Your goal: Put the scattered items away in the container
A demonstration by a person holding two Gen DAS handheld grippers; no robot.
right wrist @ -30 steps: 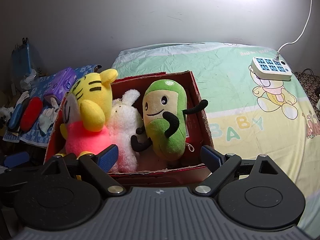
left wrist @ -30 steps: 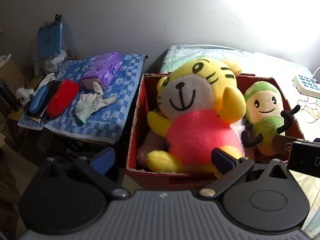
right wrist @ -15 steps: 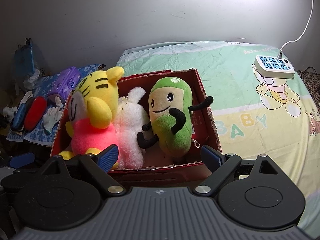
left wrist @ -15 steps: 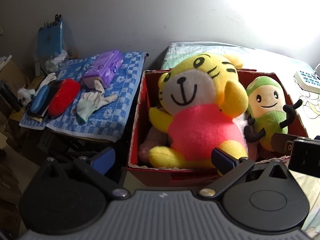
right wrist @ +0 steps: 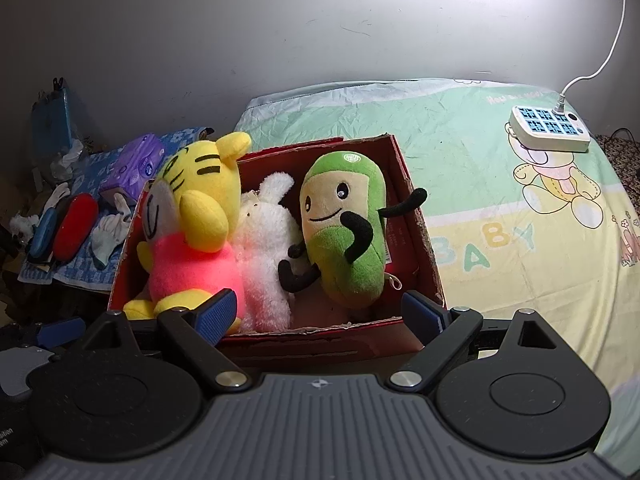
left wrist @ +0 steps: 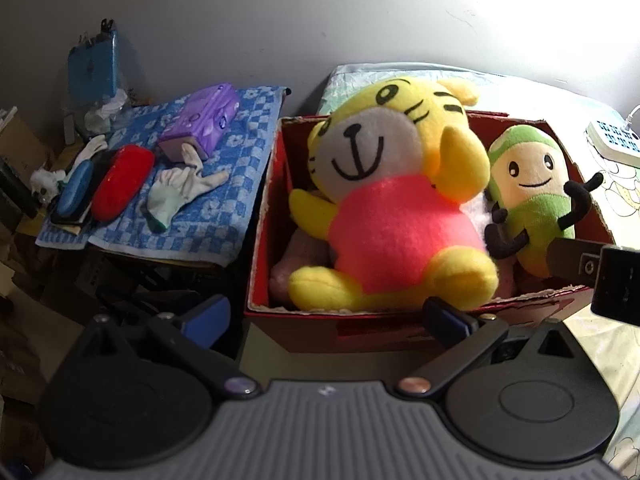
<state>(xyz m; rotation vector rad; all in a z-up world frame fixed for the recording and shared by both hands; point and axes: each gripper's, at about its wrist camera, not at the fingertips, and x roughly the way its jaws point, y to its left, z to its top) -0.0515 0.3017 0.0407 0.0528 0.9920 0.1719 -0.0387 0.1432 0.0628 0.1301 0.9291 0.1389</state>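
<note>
Your left hand-held gripper [left wrist: 326, 314] and right hand-held gripper [right wrist: 320, 312] both hang wide apart, holding nothing, just before the red box [right wrist: 416, 216] of plush toys.

Three plush toys [right wrist: 340, 236] fill the red box [right wrist: 420, 240]; right claw [right wrist: 320, 316] gapes empty.

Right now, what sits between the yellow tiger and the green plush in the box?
A white fluffy plush stands between the yellow tiger and the green plush, pressed against both inside the red box. The right wrist view shows it plainly.
</note>
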